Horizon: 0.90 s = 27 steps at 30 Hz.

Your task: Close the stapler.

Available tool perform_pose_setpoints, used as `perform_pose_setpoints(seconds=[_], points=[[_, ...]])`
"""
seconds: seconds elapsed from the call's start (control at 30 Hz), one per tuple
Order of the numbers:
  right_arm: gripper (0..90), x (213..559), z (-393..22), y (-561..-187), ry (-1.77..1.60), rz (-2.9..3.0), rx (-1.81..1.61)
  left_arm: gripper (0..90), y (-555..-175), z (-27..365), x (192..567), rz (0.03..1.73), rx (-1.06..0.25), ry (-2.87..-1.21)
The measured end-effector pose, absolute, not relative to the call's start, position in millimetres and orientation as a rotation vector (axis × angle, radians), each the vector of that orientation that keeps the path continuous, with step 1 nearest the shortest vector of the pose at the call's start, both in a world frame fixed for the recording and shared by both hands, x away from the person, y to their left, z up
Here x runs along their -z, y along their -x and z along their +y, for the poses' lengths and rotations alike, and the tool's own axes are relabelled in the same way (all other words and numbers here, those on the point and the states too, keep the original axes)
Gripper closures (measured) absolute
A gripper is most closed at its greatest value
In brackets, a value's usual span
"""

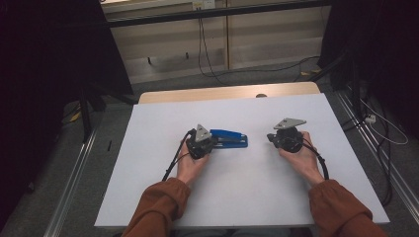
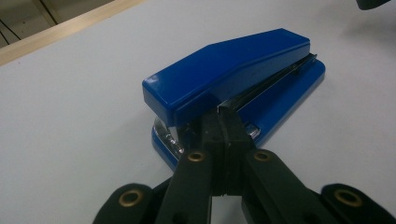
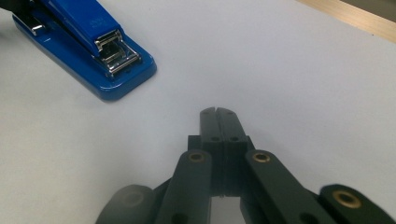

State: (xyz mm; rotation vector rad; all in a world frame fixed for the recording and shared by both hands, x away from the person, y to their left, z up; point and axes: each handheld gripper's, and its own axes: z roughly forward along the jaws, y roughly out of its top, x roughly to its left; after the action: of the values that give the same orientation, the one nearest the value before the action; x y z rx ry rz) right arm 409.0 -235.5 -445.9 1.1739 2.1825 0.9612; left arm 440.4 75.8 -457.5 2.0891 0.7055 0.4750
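The left gripper (image 2: 226,122), jaws pressed together, is held against the blue stapler's (image 2: 243,74) near end, while the right gripper (image 3: 218,112), likewise closed, is rested well apart.

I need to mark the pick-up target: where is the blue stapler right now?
In the high view the blue stapler lies near the middle of the white table, directly against the left gripper, whose shut tips meet its rear end; the right gripper sits apart.

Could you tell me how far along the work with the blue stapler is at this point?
Nothing looks done yet: the blue stapler lies flat and closed on the white table. In hand: the left gripper, jaws shut, has its tips at the stapler's rear end. The right gripper, also shut, sits apart. Gripping and handling the stapler remain.
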Motion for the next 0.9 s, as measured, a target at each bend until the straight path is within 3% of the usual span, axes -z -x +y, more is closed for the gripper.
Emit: perform_pose_setpoints(seconds=[0.9], points=[[90.0, 442.7, -236.9, -407.2, -1.176, 2.166, -1.032, 88.5, -439.0, 77.5, 454.3, 0.719, -0.442, -2.088]])
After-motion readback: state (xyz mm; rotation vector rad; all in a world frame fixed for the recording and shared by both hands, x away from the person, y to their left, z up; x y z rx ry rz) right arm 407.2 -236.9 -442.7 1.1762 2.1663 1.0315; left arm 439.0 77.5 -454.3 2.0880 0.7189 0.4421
